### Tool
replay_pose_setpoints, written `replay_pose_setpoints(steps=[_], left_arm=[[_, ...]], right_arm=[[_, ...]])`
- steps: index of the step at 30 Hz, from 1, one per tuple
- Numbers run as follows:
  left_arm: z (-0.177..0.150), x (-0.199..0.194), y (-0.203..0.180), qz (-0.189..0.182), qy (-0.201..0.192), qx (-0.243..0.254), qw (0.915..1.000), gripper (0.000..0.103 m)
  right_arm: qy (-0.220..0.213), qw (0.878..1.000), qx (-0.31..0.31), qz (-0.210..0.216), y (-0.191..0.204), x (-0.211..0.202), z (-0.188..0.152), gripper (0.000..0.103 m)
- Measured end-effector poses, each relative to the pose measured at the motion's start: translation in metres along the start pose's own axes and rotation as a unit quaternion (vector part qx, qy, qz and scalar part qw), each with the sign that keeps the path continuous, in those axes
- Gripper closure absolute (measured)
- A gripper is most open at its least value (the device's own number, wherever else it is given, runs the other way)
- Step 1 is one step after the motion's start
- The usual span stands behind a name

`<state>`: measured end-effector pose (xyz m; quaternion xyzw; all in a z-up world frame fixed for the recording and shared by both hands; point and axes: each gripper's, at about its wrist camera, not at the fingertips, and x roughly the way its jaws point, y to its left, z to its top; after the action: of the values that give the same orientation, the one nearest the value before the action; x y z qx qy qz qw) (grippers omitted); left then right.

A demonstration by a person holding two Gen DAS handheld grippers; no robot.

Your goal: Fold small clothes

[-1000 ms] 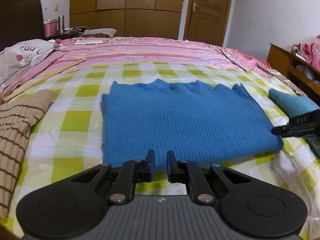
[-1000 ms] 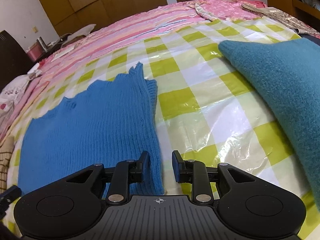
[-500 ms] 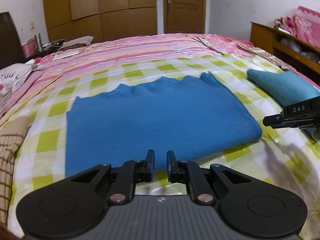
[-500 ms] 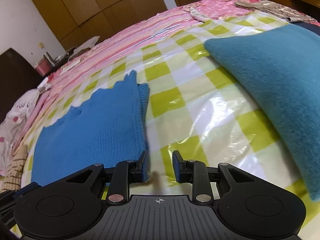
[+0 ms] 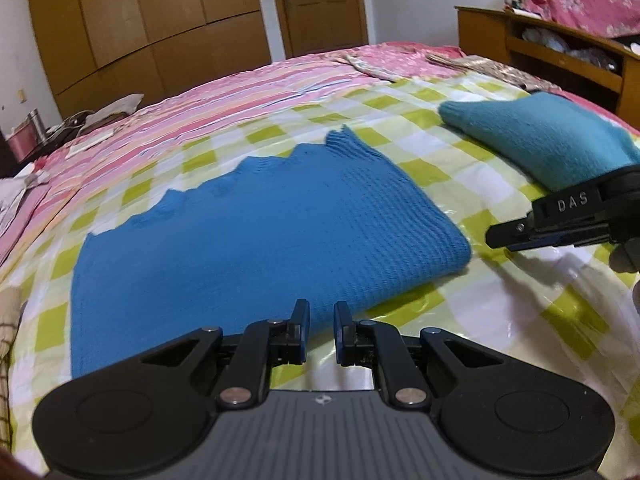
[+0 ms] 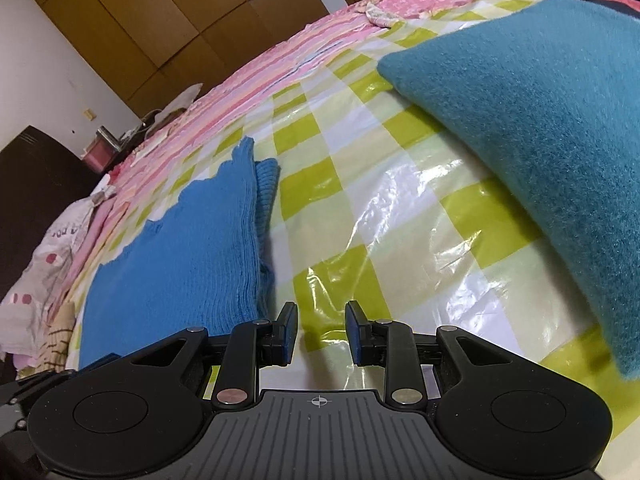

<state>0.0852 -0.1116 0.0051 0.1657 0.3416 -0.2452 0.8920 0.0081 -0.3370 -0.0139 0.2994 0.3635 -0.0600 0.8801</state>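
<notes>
A blue knit sweater (image 5: 248,240) lies folded flat on the green-checked sheet (image 5: 500,300); it also shows at the left of the right wrist view (image 6: 180,252). My left gripper (image 5: 321,320) hovers at its near edge, jaws slightly apart and empty. My right gripper (image 6: 321,320) is open and empty over bare sheet (image 6: 380,220) just right of the sweater's folded edge; it shows from the side in the left wrist view (image 5: 496,238). A folded teal sweater (image 6: 540,120) lies to the right, also seen in the left wrist view (image 5: 540,144).
A brown striped garment (image 5: 6,328) lies at the left edge. Pink striped bedding (image 5: 240,92) covers the far half of the bed. A wooden wardrobe (image 5: 160,24) and door stand behind; a wooden shelf unit (image 5: 560,52) stands at the right.
Both grippers have swung and lifted a little, so both views shifted rightward. The right gripper's jaws have opened wider. The blue sweater has not moved.
</notes>
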Motion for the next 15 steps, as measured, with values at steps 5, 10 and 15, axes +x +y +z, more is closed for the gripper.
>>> replay_pose_setpoints(steps=[5,10,15], left_arm=[[0.004,0.008,-0.015,-0.003,0.004,0.015,0.9999,0.084],[0.004,0.010,-0.030,0.005,-0.003,0.048,0.9988,0.083],[-0.002,0.012,-0.048,0.027,-0.016,0.112,0.9933,0.079]], right_arm=[[0.004,1.000,0.004,0.010,-0.005,-0.001,0.000,0.076],[0.006,1.000,0.011,0.022,-0.009,-0.002,0.002,0.076],[0.006,0.999,0.016,0.030,-0.012,-0.004,0.003,0.073]])
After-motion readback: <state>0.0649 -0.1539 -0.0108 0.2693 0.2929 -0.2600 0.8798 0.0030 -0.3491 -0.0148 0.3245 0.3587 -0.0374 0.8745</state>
